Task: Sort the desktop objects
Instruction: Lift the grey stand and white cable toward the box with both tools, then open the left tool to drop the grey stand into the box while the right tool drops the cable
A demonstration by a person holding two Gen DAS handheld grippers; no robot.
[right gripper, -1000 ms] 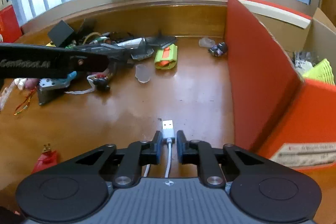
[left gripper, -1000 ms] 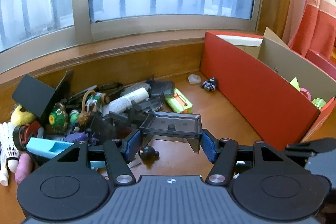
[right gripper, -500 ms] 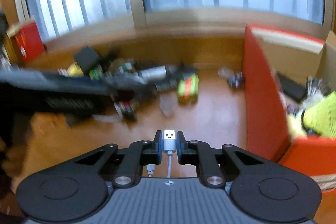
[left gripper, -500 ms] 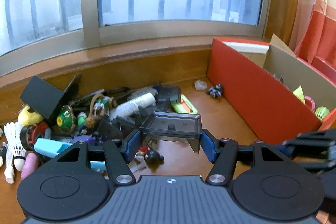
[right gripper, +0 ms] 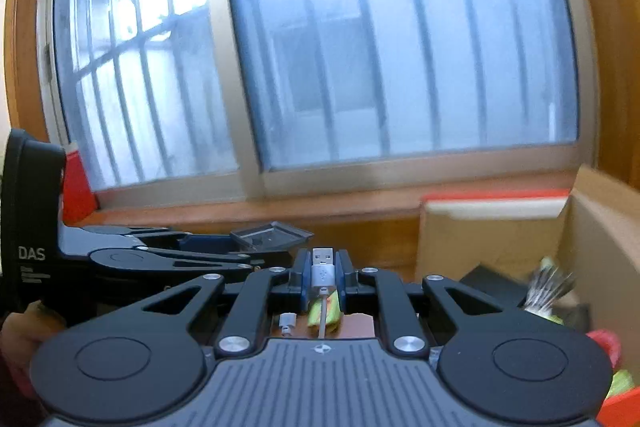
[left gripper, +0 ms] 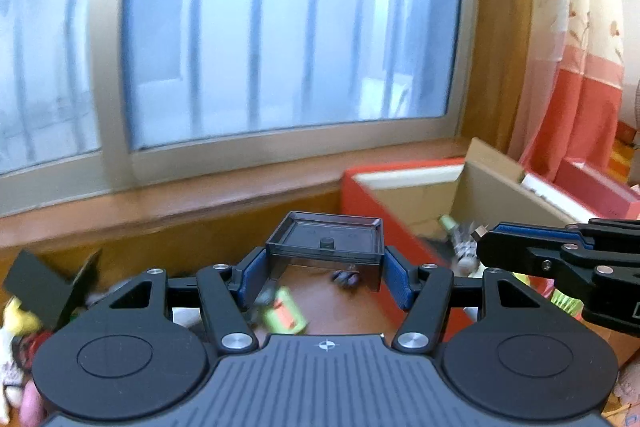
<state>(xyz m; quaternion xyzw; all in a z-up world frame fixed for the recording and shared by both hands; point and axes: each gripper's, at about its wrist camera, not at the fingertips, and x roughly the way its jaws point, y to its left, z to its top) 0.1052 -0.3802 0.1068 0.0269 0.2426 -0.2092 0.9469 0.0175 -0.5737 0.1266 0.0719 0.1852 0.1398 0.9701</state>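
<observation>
My left gripper (left gripper: 325, 272) is shut on a smoky clear plastic tray (left gripper: 325, 239), gripped at both sides by the blue pads and held up in the air. My right gripper (right gripper: 323, 269) is shut on the silver USB plug (right gripper: 322, 267) of a cable that hangs down under it. In the left wrist view the right gripper (left gripper: 486, 241) reaches in from the right, over the open red cardboard box (left gripper: 404, 179). In the right wrist view the left gripper (right gripper: 256, 247) with the tray (right gripper: 270, 233) shows on the left, with the red box (right gripper: 496, 205) at the right.
A green and orange toy (left gripper: 284, 315) and a small dark toy (left gripper: 346, 277) lie on the wooden desk below. A pile of clutter with a black box (left gripper: 36, 283) sits at the left. The red box holds a shuttlecock (right gripper: 548, 287) and other things. A window fills the background.
Both grippers have risen and tilted up, so the window now fills both views. The right gripper lifted the USB plug off the desk and moved toward the red box. The tray stays gripped.
</observation>
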